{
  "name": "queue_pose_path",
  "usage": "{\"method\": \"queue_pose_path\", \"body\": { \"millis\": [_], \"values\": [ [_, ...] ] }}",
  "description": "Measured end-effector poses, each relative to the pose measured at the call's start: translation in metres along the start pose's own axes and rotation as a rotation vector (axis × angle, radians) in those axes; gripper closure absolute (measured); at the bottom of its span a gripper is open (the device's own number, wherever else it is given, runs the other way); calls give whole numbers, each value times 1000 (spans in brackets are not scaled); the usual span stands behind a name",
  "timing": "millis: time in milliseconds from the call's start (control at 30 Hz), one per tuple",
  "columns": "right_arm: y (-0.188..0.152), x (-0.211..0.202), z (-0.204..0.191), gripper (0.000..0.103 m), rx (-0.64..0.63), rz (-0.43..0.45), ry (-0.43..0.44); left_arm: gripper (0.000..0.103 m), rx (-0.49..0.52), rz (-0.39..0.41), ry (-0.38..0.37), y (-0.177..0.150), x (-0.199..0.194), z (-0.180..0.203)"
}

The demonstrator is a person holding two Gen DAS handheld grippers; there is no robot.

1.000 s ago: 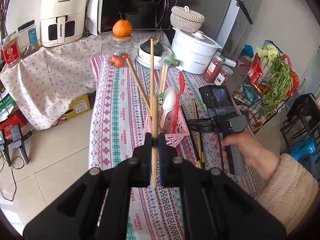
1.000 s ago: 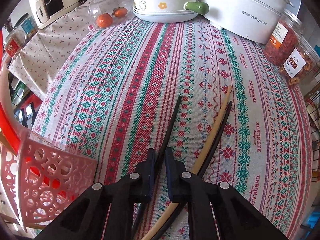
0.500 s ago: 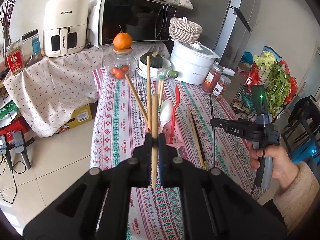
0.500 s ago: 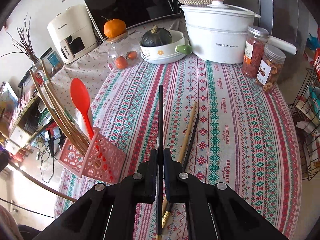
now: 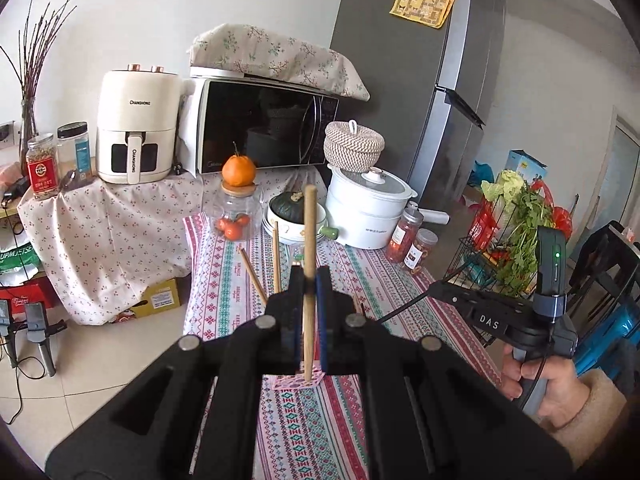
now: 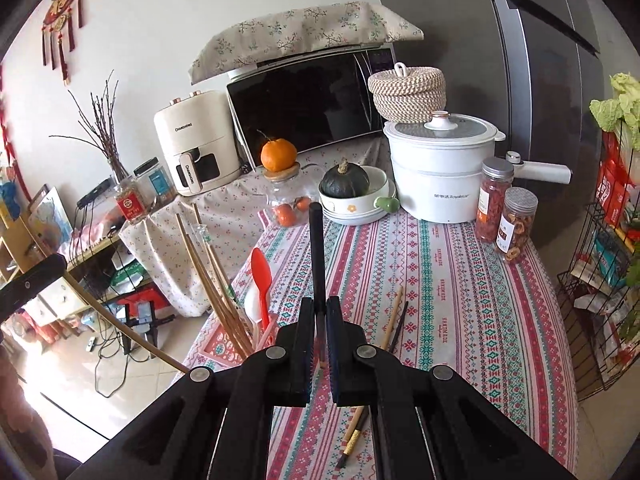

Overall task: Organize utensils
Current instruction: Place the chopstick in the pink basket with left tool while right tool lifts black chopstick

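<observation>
A long table [image 6: 460,300] covered by a striped, patterned cloth runs away from the viewer toward a grey fridge [image 6: 540,60] and a microwave [image 6: 308,108] at the far end. The table's left edge drops to open tiled floor [image 5: 80,368]; its right edge sits close to a wire rack of vegetables [image 5: 516,236]. The far end is crowded: a white pot [image 6: 436,172], a bowl holding a dark squash [image 6: 352,196], a glass jar topped with an orange [image 6: 280,176], and two small jars [image 6: 508,212] near the right edge. The middle of the cloth is mostly bare, leaving room to move there.

A pink basket [image 6: 224,344] stands near the table's left edge. Wooden chopsticks [image 6: 208,276] lean out of it up and to the left, beside a red spoon [image 6: 262,276] and a white spoon [image 6: 253,300] standing upright.

The left gripper [image 5: 308,284] is held above the table, jaws clamped on a wooden chopstick [image 5: 309,240]. The stick runs upright through the jaws, its blunt end above them and its thin end below, over the basket.

The right gripper [image 6: 320,308], held in a hand [image 5: 536,376] with a fleecy sleeve, has its jaws clamped on a black chopstick [image 6: 317,248]. This one also points upright, its thick end well above the jaws.

On the cloth just right of the right gripper lie two more chopsticks, one wooden [image 6: 394,312] and one black [image 6: 400,324], side by side, lengthwise along the table.
</observation>
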State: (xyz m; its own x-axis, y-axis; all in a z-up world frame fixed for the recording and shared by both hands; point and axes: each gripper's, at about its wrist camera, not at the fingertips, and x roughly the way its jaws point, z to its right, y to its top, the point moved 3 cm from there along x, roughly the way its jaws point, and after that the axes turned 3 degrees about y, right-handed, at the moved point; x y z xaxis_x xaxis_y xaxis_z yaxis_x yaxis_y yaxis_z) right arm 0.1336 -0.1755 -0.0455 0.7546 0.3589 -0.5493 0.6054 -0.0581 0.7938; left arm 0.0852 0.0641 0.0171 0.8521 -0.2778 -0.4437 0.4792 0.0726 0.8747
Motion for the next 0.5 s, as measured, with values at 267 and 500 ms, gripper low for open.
{"method": "queue_pose_path", "body": {
  "millis": [267,500],
  "values": [
    [13,-14,-14,97,-26,39,1,96,-27,42,33,6,17,-8],
    [17,-29,-19,97,-32,76,25,96,-23,6,78,0,43,-13]
  ]
}}
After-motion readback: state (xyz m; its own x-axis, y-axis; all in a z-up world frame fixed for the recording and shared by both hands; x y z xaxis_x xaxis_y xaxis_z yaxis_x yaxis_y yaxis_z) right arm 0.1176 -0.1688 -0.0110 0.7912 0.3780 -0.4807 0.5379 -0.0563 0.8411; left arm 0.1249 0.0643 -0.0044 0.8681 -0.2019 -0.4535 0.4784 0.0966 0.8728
